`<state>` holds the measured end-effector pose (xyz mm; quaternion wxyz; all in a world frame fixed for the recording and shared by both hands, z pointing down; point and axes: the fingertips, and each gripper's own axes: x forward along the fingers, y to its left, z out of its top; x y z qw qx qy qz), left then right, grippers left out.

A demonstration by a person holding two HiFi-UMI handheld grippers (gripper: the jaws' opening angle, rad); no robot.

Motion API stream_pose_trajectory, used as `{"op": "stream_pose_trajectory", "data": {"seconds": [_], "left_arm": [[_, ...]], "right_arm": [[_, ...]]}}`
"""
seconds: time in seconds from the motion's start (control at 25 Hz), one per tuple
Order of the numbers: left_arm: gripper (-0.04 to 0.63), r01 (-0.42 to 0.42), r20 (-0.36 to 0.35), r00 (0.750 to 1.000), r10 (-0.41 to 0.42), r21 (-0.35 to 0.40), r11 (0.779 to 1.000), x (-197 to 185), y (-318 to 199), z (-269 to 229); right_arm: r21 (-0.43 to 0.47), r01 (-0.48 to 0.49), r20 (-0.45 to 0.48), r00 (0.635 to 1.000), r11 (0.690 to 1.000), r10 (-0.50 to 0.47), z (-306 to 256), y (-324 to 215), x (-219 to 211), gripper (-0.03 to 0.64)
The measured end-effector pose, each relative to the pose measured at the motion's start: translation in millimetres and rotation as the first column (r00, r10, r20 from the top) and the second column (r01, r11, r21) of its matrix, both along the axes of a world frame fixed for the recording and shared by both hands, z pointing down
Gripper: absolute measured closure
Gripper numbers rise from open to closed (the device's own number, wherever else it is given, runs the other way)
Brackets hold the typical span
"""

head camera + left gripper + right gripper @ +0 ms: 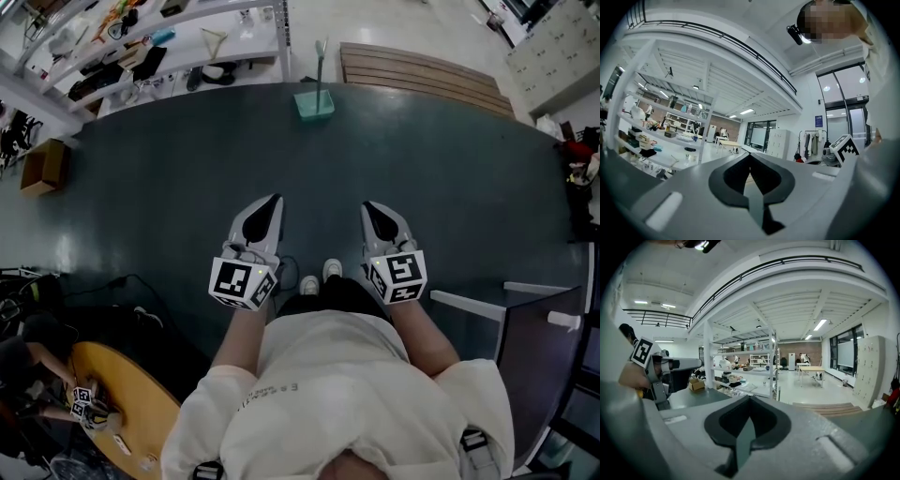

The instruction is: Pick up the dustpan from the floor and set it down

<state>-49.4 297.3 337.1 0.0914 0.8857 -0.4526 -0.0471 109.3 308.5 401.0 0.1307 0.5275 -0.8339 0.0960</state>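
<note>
Dustpan [314, 101] stands well ahead — left hand-held gripper [273, 202] and right hand-held gripper [367, 207] both closed, empty.

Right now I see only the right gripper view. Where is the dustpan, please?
Observer: The dustpan stands on the dark floor, straight ahead near its far edge, handle upright.
Operator: And the other gripper, does it hold anything?
Observer: No. In its own view the left gripper has its jaws together, nothing between them.
Operator: Is anything behind me?
Observer: A round wooden table stands at the back left.
</note>
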Motion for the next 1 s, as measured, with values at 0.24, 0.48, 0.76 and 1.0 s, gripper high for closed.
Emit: {"op": "stream_pose_trajectory", "data": {"seconds": [0.24,0.48,0.76,1.0], "left_arm": [[0.578,-0.014,0.001,1.0,0.013,0.017,1.0,-11,5,-10],[0.578,-0.031,0.001,1.0,0.031,0.027,0.999,-8,14,-3],[0.578,-0.011,-0.006,1.0,0.012,0.056,0.998,-14,16,-6],[0.578,-0.017,-0.008,1.0,0.017,0.042,0.999,-20,13,-5]], "right_arm": [[0.021,-0.018,0.01,1.0,1.0,0.017,-10,4,-12,0.624],[0.035,-0.024,0.019,1.0,0.999,0.023,-9,11,-12,0.624],[0.046,-0.023,0.018,1.0,0.999,0.022,-10,12,-14,0.624],[0.024,-0.022,0.022,1.0,0.999,0.021,-10,9,-20,0.624]]}}
